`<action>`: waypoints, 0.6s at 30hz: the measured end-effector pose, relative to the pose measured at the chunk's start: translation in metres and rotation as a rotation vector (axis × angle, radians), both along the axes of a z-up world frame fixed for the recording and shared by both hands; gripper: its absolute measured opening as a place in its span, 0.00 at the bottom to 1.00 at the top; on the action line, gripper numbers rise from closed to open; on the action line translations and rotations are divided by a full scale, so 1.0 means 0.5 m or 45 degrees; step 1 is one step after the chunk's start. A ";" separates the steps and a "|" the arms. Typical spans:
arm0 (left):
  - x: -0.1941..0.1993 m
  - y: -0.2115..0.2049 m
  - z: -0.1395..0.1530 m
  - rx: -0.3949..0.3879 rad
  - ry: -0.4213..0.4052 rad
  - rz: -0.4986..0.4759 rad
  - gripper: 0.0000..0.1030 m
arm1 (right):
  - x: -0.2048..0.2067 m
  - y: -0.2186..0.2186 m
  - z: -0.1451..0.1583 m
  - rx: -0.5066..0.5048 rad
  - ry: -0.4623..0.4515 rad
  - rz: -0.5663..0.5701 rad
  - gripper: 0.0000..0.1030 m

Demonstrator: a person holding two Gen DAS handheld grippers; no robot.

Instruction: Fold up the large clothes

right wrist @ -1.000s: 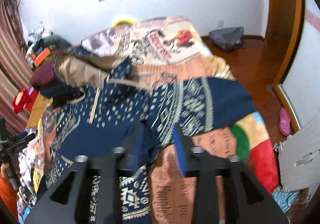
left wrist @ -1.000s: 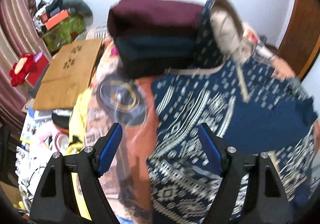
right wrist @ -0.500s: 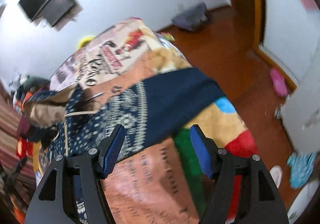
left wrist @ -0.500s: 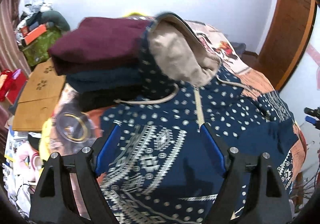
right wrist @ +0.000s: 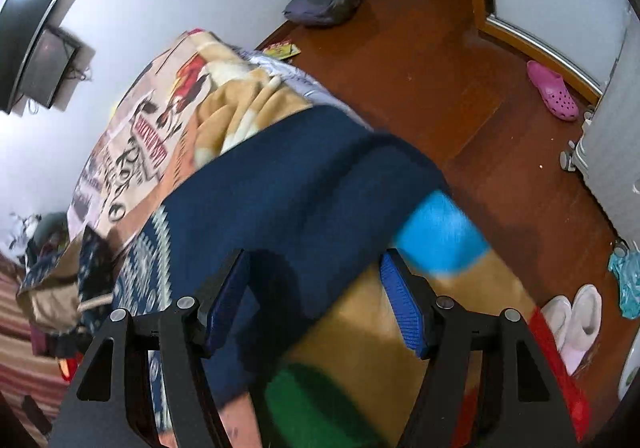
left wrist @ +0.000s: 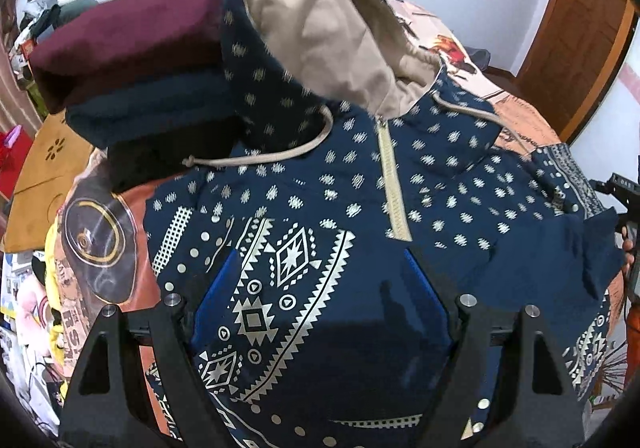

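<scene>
A navy hoodie (left wrist: 360, 208) with white patterns, a beige-lined hood (left wrist: 320, 32) and a beige zip lies front-up on the bed. My left gripper (left wrist: 320, 272) is open and empty, close above the hoodie's chest pattern. In the right wrist view the hoodie's plain navy sleeve (right wrist: 304, 184) stretches across the colourful blanket (right wrist: 436, 232) toward the bed's edge. My right gripper (right wrist: 316, 288) is open and empty, just above the sleeve's lower edge.
A stack of folded clothes, maroon on top (left wrist: 128, 36), sits left of the hood. A wooden board (left wrist: 44, 176) lies beyond the bed's left side. The wooden floor (right wrist: 420, 60) holds a grey bag (right wrist: 324, 0), a pink clog (right wrist: 552, 88) and white slippers (right wrist: 576, 320).
My right gripper opened, let go of the navy fabric and swung right to the sleeve at the bed's edge. My left gripper stayed open and moved right and closer over the hoodie's chest.
</scene>
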State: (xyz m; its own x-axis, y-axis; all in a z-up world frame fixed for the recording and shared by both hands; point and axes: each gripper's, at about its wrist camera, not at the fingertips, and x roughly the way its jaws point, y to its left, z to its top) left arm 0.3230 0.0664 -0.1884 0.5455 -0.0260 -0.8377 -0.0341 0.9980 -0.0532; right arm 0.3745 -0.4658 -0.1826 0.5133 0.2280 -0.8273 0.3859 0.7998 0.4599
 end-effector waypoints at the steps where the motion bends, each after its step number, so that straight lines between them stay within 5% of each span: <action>1: 0.000 0.002 -0.003 0.002 0.004 0.004 0.78 | 0.008 -0.002 -0.001 -0.014 0.007 -0.016 0.56; 2: -0.001 0.004 -0.007 0.004 0.009 0.008 0.78 | 0.013 -0.005 -0.002 -0.033 0.012 -0.032 0.52; 4: -0.003 0.007 -0.012 0.006 0.016 0.013 0.78 | 0.020 -0.010 -0.003 -0.060 0.019 -0.055 0.27; 7: -0.007 0.011 -0.015 0.010 0.021 0.019 0.78 | 0.025 -0.010 0.006 -0.074 0.009 -0.057 0.10; 12: -0.019 0.016 -0.003 0.013 0.003 0.026 0.78 | 0.000 0.015 0.077 -0.178 -0.110 -0.011 0.06; 18: -0.040 0.019 0.026 0.017 -0.047 0.020 0.78 | -0.044 0.080 0.245 -0.276 -0.341 0.143 0.06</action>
